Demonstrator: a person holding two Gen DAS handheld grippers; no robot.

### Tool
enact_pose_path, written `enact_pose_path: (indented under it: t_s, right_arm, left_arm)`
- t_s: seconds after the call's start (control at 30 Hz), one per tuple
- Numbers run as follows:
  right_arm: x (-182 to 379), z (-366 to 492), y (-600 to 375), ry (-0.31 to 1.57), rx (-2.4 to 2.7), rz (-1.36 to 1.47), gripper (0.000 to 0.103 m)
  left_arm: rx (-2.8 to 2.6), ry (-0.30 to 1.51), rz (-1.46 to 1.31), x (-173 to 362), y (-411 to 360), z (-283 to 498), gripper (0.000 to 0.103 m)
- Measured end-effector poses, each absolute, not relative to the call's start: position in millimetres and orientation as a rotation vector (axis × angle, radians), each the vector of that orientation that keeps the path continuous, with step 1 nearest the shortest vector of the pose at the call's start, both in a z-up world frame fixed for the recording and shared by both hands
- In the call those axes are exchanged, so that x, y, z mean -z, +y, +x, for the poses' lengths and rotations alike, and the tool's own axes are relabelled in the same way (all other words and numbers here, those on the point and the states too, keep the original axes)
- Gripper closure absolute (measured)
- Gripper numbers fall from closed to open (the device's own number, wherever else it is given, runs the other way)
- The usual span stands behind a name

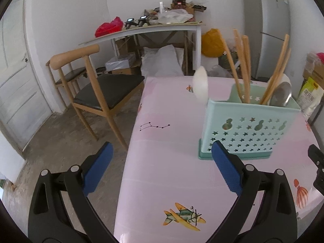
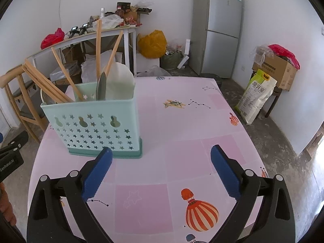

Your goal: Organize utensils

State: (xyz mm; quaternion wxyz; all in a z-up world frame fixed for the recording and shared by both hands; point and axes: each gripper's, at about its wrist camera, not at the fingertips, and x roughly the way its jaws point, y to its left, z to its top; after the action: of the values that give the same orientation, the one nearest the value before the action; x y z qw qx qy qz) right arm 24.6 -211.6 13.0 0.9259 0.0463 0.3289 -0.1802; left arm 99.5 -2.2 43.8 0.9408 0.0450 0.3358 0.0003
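A mint-green utensil holder (image 1: pixel 249 129) (image 2: pixel 95 125) with star cut-outs stands upright on the pink patterned table (image 1: pixel 162 182) (image 2: pixel 182 141). Several wooden chopsticks (image 1: pixel 243 64) (image 2: pixel 46 81), a metal spoon (image 1: pixel 281 95) (image 2: pixel 101 87) and a white spoon (image 1: pixel 200 87) (image 2: pixel 121 81) stick out of its top. My left gripper (image 1: pixel 162 145) is open and holds nothing, hovering over the table's left edge with its right finger in front of the holder's base. My right gripper (image 2: pixel 162 149) is also open with nothing in it, just right of the holder's base.
A wooden chair (image 1: pixel 91 81) stands left of the table, with a cluttered side table (image 1: pixel 151 28) behind it. A fridge (image 2: pixel 220 26), a rice bag (image 2: pixel 257 95) and a cardboard box (image 2: pixel 277 68) line the far right wall. A door (image 1: pixel 14 60) is at far left.
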Motion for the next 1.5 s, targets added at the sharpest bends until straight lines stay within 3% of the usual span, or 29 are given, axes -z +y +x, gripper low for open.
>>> enact_pose_path:
  t_s: [1.5]
  right_arm:
    - [-13.0, 25.1, -209.3, 0.681, 0.368, 0.1, 0.008]
  left_arm:
    - [0.011, 0.721, 0.088, -42.2, -4.9, 105.5, 0.009]
